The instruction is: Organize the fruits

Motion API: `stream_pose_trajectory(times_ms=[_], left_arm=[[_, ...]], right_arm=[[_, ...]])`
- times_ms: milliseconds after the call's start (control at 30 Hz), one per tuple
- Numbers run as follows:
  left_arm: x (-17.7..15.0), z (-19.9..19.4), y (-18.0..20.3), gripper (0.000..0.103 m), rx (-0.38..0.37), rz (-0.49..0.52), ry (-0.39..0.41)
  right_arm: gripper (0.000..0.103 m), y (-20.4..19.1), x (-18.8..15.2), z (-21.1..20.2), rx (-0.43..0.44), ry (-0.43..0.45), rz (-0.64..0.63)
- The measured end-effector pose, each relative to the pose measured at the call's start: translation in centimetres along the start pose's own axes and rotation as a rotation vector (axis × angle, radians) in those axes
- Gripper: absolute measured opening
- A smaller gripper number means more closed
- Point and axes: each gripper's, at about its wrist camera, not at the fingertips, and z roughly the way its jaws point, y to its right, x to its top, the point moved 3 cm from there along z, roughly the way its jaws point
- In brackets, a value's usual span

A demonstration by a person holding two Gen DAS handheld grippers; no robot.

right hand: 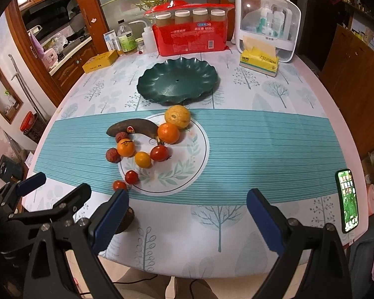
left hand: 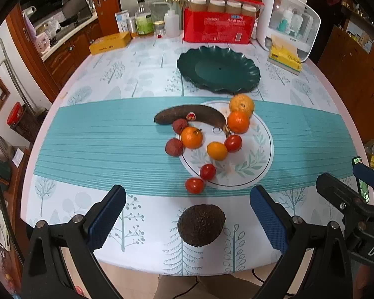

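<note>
Avocado (left hand: pixel 201 225) sits nearest, dead ahead btwn the wide-spread fingers of left gripper (left hand: pixel 187 220), nearer than right gripper (right hand: pixel 187 220), also wide, empty.

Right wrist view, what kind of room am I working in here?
Most likely a home dining area next to a kitchen: a table under a tree-print cloth, wooden kitchen cabinets with a counter at the left, and a tissue box among household bottles and jars at the far edge.

table (right hand: pixel 274 129) – tree-print cloth, teal band | wooden cabinets (left hand: pixel 62 57) left | glass door (right hand: pixel 122 5) behind
</note>
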Motion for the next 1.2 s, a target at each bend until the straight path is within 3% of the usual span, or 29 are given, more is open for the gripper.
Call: stream_pose_trajectory(times_ms=[533,800,1200], left_arm=[[-2.2,6.1,-1.7,0.099,-0.015,-0.047,-0.15],[-4.2,8.9,-2.5,0.099,-0.086,-0.099,-0.249],[-5.3,10.9,-0.6,0.099,-0.183,-0.073,-0.324]], right_arm=[[0.096,-0.5,-1.0,4.7,-0.007,-0.085,-0.03],[0.096,-1.2,-1.5,6.3,0.006,-0.118,-0.04],[0.096,-1.7,-2.2,7.8,0.02,-0.141,-0.057]])
